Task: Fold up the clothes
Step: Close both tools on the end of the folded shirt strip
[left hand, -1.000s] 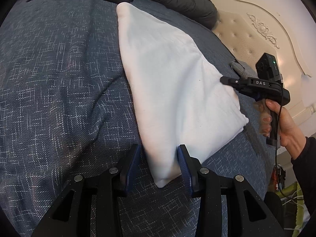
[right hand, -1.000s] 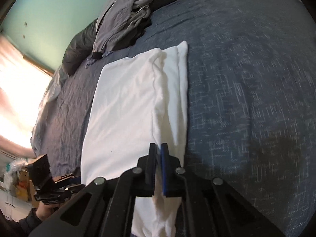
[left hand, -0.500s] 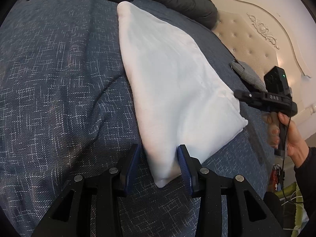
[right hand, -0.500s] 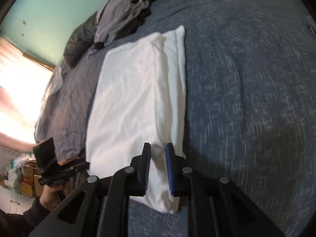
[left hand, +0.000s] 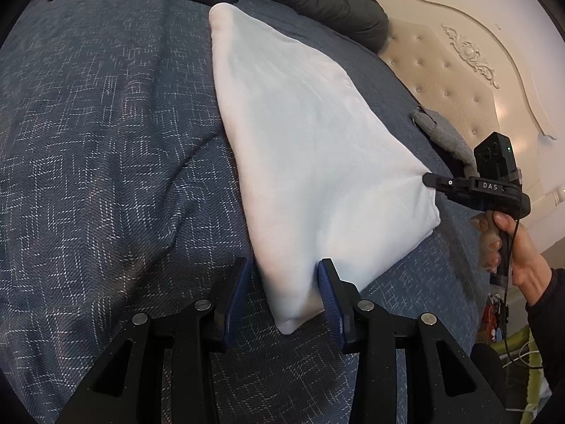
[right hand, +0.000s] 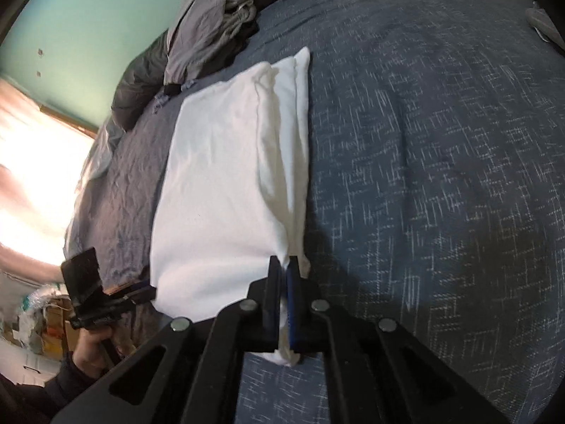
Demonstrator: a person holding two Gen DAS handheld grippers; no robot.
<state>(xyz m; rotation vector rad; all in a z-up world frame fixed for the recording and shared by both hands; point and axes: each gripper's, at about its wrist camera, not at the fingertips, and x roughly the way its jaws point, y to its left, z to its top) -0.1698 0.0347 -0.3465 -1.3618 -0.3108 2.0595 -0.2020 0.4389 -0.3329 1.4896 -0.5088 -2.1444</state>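
Observation:
A white folded garment (left hand: 310, 148) lies flat on the blue patterned bedcover (left hand: 106, 141). My left gripper (left hand: 284, 268) is open, and its blue-padded fingers stand either side of the garment's near corner. From the right wrist, the garment (right hand: 219, 183) shows a doubled fold along its right side. On the near end of that fold my right gripper (right hand: 284, 265) is shut, with white cloth pinched between the pads. In the left wrist view the right gripper (left hand: 429, 179) touches the garment's right edge, held by a hand (left hand: 522, 247). The left gripper (right hand: 144, 291) sits at the garment's other near corner.
A heap of grey clothes (right hand: 212, 28) and a dark rolled duvet (left hand: 317, 3) lie at the far end of the bed. A cream tufted headboard (left hand: 459, 70) stands on the right, with a small grey item (left hand: 438, 130) beside it. Bare bedcover (right hand: 423, 141) stretches to the right.
The right gripper let go and drew back half a second ago, then came forward and shut on the fold's edge again. The left gripper has stayed open at its corner.

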